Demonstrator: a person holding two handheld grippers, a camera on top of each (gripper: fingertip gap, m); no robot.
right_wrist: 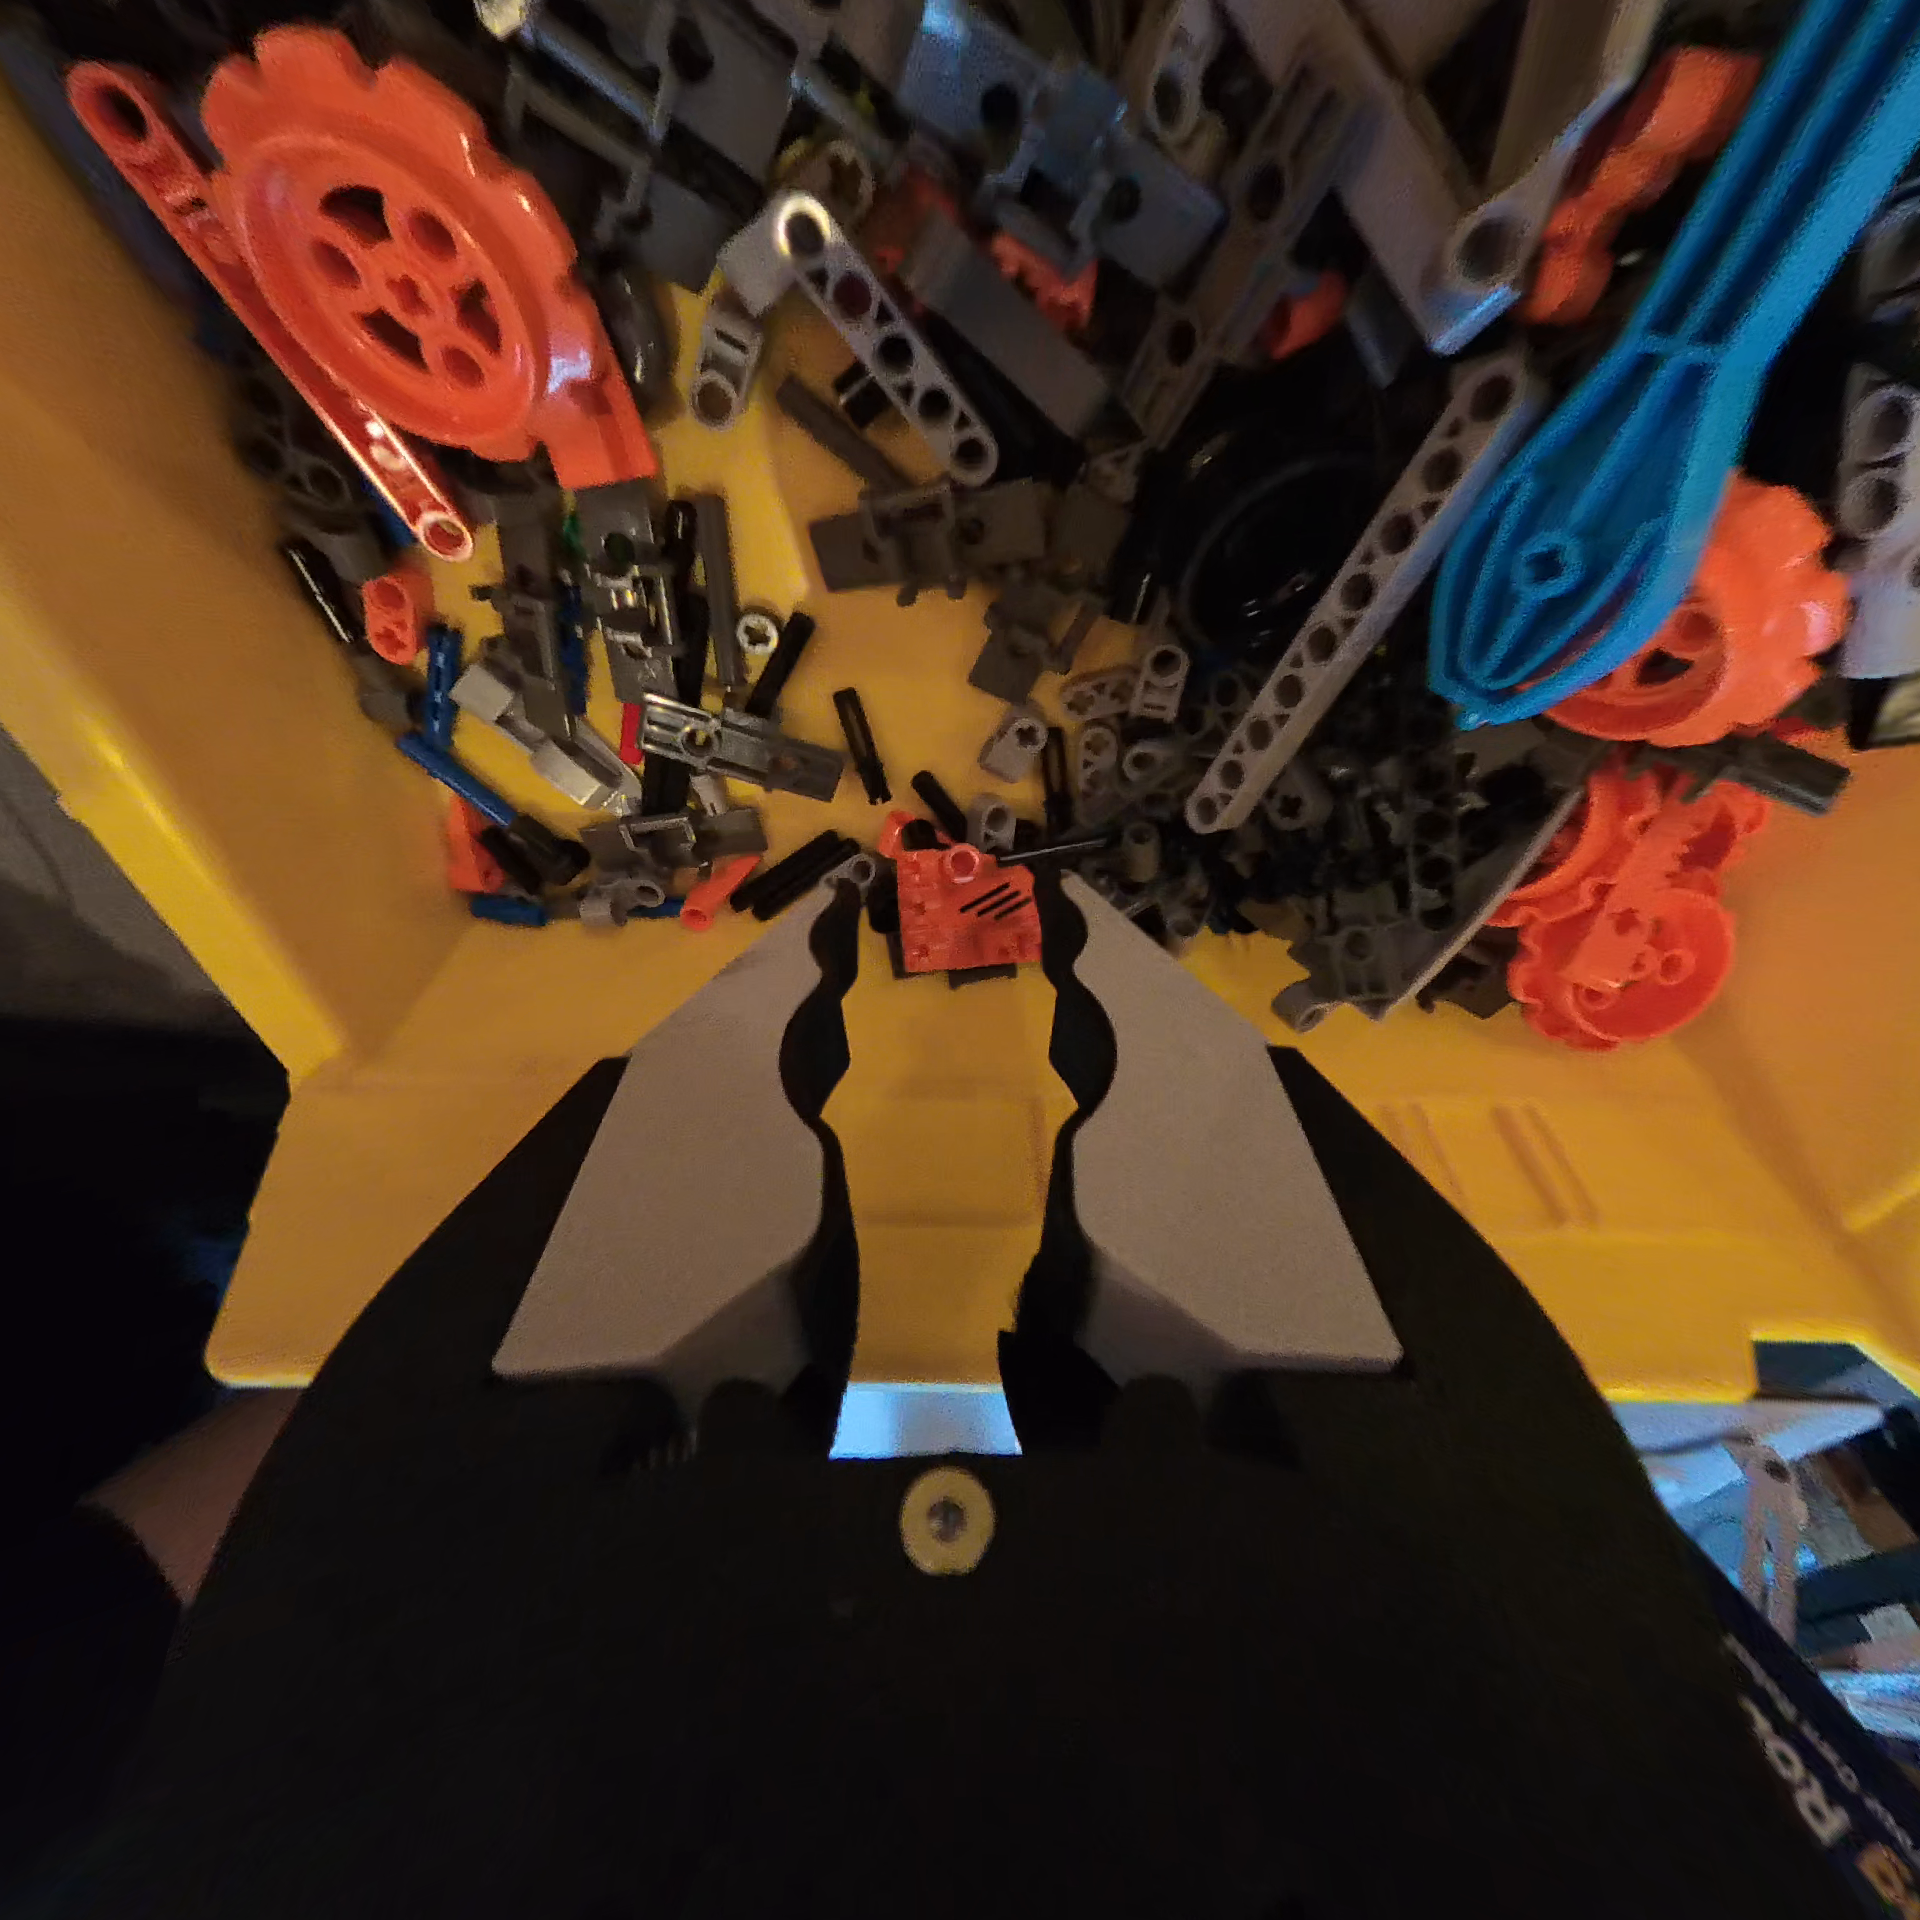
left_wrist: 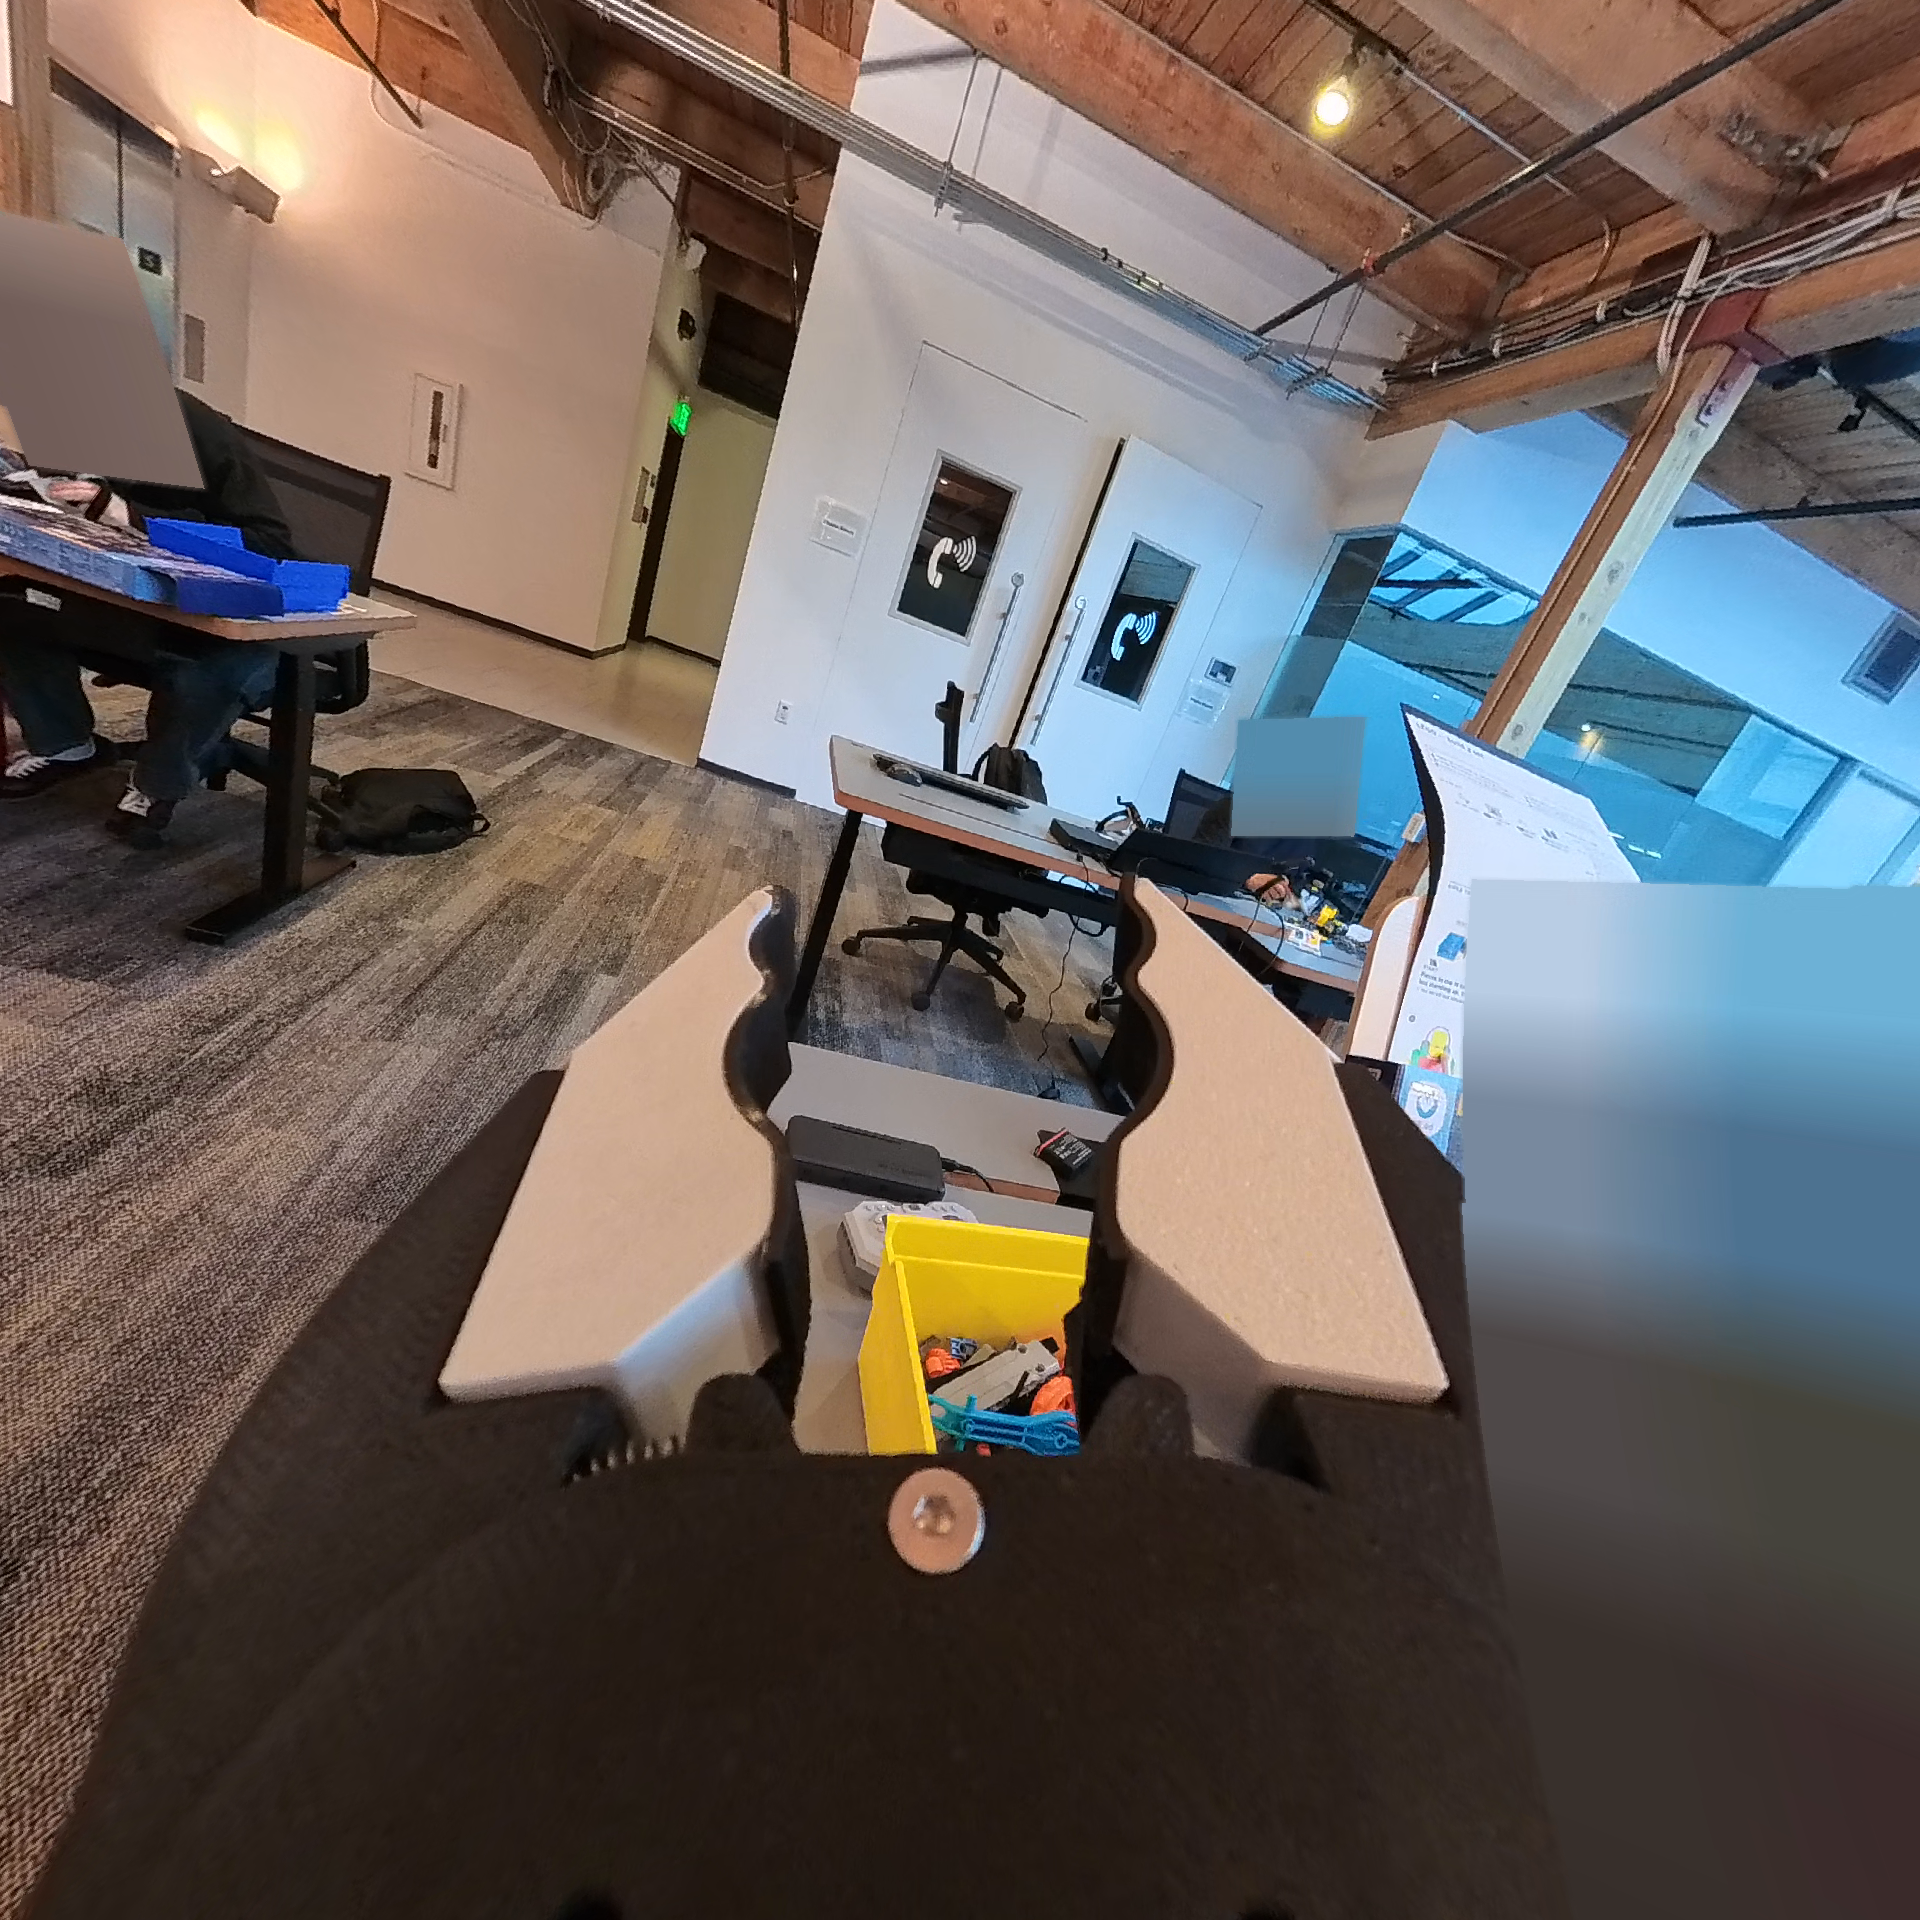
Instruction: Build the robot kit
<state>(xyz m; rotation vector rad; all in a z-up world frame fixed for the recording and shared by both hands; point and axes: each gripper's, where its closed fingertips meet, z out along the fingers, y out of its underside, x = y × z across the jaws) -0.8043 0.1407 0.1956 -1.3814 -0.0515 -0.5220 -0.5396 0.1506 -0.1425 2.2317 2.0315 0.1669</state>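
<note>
My right gripper (right_wrist: 951,894) is down inside a yellow bin (right_wrist: 935,1174) of loose building-toy parts. It is open, and its two tips flank a small red studded plate (right_wrist: 961,920) on the bin floor, with a narrow gap on each side. Small black pins (right_wrist: 862,743) and grey connectors (right_wrist: 727,743) lie just beyond the tips. My left gripper (left_wrist: 954,904) is open and empty, held in the air and pointing across an office. The same yellow bin (left_wrist: 977,1273) shows low between its fingers, standing on a desk.
In the bin are a big orange gear wheel (right_wrist: 384,281), a long blue piece (right_wrist: 1621,499), a long grey holed beam (right_wrist: 1351,603) and orange wheels (right_wrist: 1621,935). A black box (left_wrist: 862,1153) sits past the bin. Desks, an office chair (left_wrist: 956,935), a floor bag (left_wrist: 400,810) and a seated person (left_wrist: 197,665) lie beyond. Tip to tip, the grippers are about 40 cm apart. The long blue piece (right_wrist: 1621,499) lies around 9 cm away from my right fingertips.
</note>
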